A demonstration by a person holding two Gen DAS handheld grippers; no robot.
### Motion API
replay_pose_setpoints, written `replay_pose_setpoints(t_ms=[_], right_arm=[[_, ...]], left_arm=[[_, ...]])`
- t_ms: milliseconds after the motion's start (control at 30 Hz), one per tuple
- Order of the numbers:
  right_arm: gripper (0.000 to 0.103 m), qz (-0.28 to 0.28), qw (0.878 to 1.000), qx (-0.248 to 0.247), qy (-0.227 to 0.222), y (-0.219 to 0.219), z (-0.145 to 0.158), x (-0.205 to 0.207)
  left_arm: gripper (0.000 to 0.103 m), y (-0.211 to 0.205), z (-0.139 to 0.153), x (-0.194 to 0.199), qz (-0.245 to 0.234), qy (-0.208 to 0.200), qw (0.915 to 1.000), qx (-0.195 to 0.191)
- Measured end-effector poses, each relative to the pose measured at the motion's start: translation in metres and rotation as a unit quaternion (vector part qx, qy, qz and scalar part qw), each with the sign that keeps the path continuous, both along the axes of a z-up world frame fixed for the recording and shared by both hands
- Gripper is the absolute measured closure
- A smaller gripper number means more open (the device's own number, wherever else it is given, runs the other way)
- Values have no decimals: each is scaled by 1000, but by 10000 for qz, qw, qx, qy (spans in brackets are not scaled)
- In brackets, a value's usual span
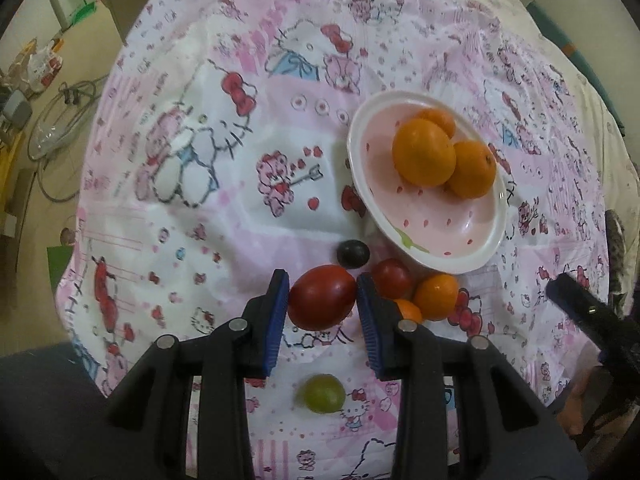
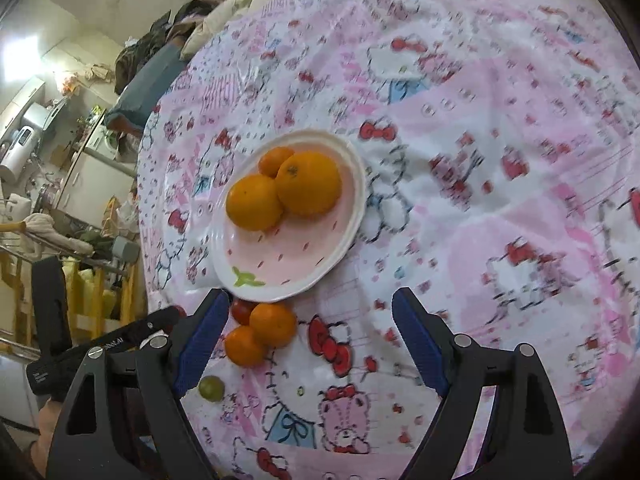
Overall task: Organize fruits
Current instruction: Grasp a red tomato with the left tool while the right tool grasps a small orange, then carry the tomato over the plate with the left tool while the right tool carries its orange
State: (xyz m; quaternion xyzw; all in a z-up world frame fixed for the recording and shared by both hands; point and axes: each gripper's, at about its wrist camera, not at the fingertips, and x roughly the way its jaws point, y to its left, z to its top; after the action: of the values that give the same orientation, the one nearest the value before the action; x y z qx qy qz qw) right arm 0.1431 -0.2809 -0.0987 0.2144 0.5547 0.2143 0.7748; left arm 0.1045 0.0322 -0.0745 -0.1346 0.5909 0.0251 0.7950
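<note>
Left gripper (image 1: 322,300) is clenched on a red tomato (image 1: 322,297), blue pads touching both its sides, carried above the patterned cloth (image 1: 200,168) near the plate (image 1: 472,256) — a pick-up step, judged as under way. Right gripper (image 2: 310,338) stands wide with nothing between its fingers, hovering by two loose oranges (image 2: 262,332) below the plate's rim. Next, the tomato probably needs a spot apart from the three oranges on the plate — the second tomato (image 1: 392,278), dark grape (image 1: 353,254) and green grape (image 1: 324,393) remain on the cloth.
</note>
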Motion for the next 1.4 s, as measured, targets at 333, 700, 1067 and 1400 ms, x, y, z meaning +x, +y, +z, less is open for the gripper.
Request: replay_pose_setpoints(t_ms=[333, 700, 1067, 1400], right_arm=[[28, 638, 9958, 199, 628, 40, -34, 6], [54, 1083, 9906, 8, 834, 78, -59, 12], [60, 1171, 9909, -61, 659, 78, -54, 6], [60, 1072, 9930, 8, 490, 56, -41, -3]], left_arm=[[73, 21, 3, -6, 170, -58, 9998, -46], [73, 23, 1, -7, 136, -9, 9999, -60], [73, 9, -1, -4, -14, 0, 10000, -50], [73, -6, -3, -3, -183, -36, 9998, 101]])
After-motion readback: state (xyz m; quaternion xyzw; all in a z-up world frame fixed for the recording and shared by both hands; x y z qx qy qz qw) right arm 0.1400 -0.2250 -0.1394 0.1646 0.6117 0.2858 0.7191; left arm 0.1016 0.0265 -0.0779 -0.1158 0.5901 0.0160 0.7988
